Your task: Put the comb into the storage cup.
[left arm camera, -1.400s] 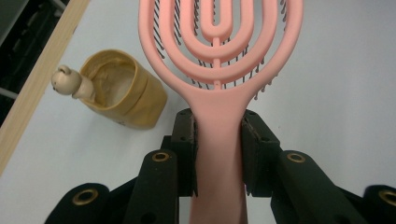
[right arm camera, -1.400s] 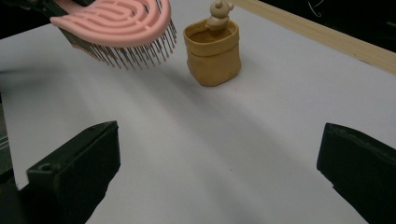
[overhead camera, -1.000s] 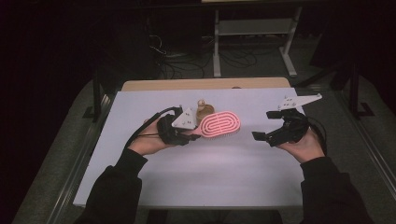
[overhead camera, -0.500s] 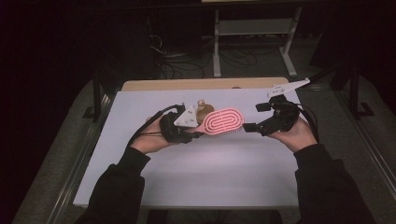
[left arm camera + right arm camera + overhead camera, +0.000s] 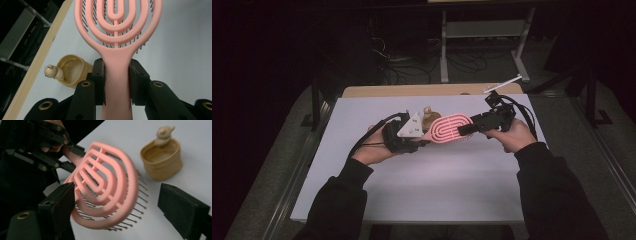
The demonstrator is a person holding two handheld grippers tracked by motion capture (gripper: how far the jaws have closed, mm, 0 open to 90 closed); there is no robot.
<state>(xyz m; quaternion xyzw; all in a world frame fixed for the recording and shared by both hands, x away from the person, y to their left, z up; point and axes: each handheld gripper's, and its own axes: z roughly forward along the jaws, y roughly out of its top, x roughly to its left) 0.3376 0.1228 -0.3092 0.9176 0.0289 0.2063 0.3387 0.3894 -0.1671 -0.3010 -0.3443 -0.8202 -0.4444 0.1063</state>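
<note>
While held out level above the table (image 5: 377, 200), pink brush (image 5: 451, 128) seen from the high view with long axis running from left tongs (image 5: 421, 143) toward right tongs (image 5: 468, 131): handle at the left pair, oval head reaching to the right pair. Small tan cup (image 5: 428, 118) just beyond the left tongs, plenty of bare table nearer the person.

From the left gripper view, left tongs (image 5: 116, 82) clamped on the brush handle (image 5: 116, 77), pads pressing both sides, head pointing straight away; cup (image 5: 71, 72) close off the left jaw, near the table's wooden edge.

From the right gripper view, right tongs (image 5: 130, 202) partly open and just been closing, brush head (image 5: 107, 195) between the jaws, pads not yet touching it; bristles facing down, cup (image 5: 162, 161) beyond the far jaw, apart from the brush.
</note>
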